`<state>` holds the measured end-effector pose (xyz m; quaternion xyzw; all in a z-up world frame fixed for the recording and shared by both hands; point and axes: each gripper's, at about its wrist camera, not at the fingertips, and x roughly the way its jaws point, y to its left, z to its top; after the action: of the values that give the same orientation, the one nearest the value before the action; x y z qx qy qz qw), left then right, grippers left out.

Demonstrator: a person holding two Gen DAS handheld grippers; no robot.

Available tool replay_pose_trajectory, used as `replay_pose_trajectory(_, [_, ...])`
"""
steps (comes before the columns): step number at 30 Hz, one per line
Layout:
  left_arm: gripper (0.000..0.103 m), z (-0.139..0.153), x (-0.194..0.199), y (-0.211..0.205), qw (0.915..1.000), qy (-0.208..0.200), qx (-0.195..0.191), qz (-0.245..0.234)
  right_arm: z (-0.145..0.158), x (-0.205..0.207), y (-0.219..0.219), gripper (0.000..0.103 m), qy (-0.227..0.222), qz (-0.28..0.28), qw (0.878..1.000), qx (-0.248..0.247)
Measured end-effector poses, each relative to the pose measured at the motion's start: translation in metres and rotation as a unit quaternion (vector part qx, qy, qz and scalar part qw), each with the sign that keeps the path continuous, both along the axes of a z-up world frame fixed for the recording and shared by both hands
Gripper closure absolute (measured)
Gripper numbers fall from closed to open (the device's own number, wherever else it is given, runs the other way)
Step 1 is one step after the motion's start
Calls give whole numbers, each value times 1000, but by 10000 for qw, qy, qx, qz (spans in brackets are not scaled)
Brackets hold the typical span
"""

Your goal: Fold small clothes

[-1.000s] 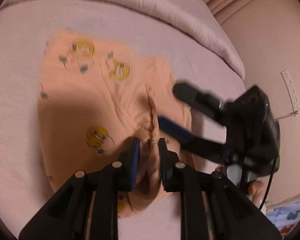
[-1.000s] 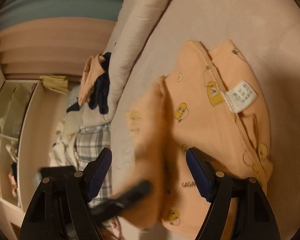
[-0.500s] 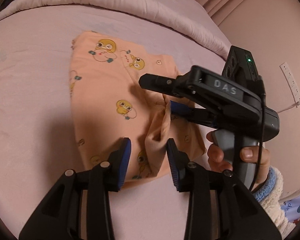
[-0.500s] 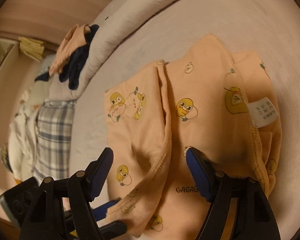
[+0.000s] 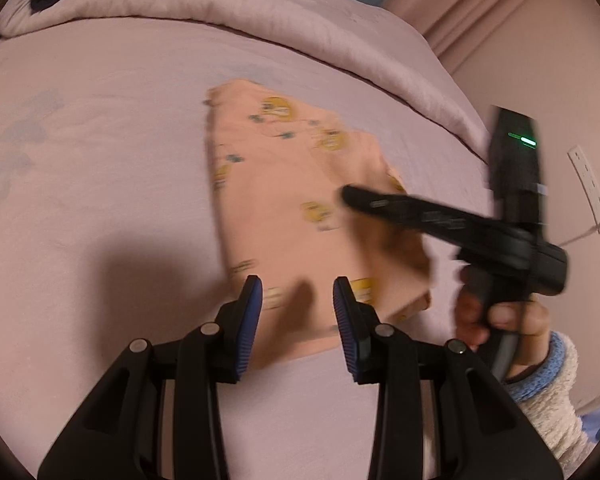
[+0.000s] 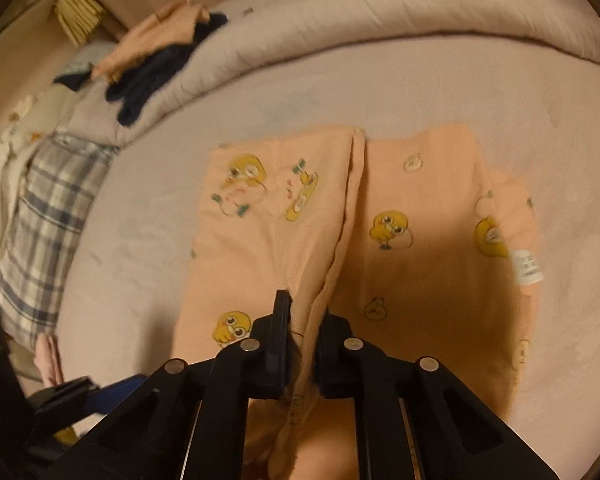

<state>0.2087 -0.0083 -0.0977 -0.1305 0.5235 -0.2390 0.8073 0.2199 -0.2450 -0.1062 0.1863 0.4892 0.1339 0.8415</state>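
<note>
since the earlier frame the right tongs [image 6: 304,326] close, now pinching a raised fold of the peach garment [image 6: 412,208], which lies on the pink bed [image 6: 148,248]. left tongs [image 5: 298,306] stand spread above its near edge, holding nothing.

No text can be read: the white care label [image 6: 526,266] on the peach garment [image 6: 412,280] is too blurred.
</note>
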Motion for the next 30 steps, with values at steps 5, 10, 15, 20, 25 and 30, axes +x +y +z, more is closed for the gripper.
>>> replay_pose_trajectory(5, [67,-9,4,15,9996,173,-71,188,30,-16,-30,91,-579,-349,9974,-251])
replay_pose_trajectory(10, [67,-19,9,7,9993,350,-98,129,19,-24,-55,91,-564,-666,9937,-700])
replay_pose_trajectory(15, [67,-24,17,-15,9989,471,-26,-41,-25,-13,-68,91,104,-730,9965,-402])
replay_pose_trajectory(20, [67,-26,20,-26,9988,489,-17,-75,-19,-18,-79,84,12,-815,9965,-174])
replay_pose_trajectory(25, [67,-28,18,-22,9989,449,34,-125,-6,-31,-72,79,-284,-745,9948,-632])
replay_pose_trajectory(30, [67,-30,17,-25,9989,416,81,-201,1,-41,-61,76,-516,-506,9922,-1012])
